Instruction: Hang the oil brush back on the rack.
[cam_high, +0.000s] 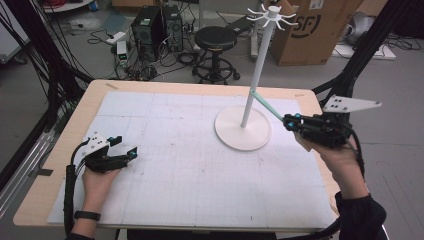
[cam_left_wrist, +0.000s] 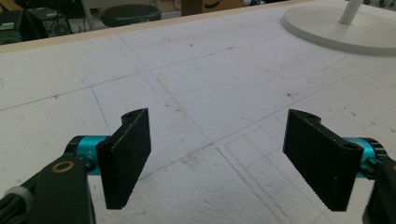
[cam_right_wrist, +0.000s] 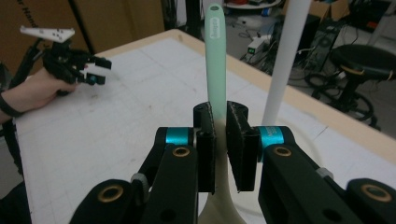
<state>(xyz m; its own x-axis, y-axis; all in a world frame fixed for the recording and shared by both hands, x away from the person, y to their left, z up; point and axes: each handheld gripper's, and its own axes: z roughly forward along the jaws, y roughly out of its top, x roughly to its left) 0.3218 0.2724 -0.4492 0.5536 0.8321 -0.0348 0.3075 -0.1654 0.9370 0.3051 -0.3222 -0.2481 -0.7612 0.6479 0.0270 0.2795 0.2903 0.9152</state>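
A white stand (cam_high: 258, 65) with a round base (cam_high: 243, 128) and hooked arms at its top (cam_high: 272, 15) rises at the table's back right. My right gripper (cam_high: 291, 121) is shut on a pale green utensil handle (cam_right_wrist: 215, 56), whose free end (cam_high: 262, 102) points up and left toward the pole. In the right gripper view the pole (cam_right_wrist: 286, 56) stands just right of the handle. My left gripper (cam_high: 125, 146) rests low at the table's front left, open, with nothing between its jaws (cam_left_wrist: 218, 158). The utensil's other end is hidden below the jaws.
A white gridded mat (cam_high: 190, 150) covers the wooden table (cam_high: 85, 100). Beyond the far edge stand a black stool (cam_high: 215, 40), computer towers (cam_high: 150, 30) and a cardboard box (cam_high: 312, 30). Cables lie on the floor. The left hand and its gripper (cam_right_wrist: 70, 63) appear far off.
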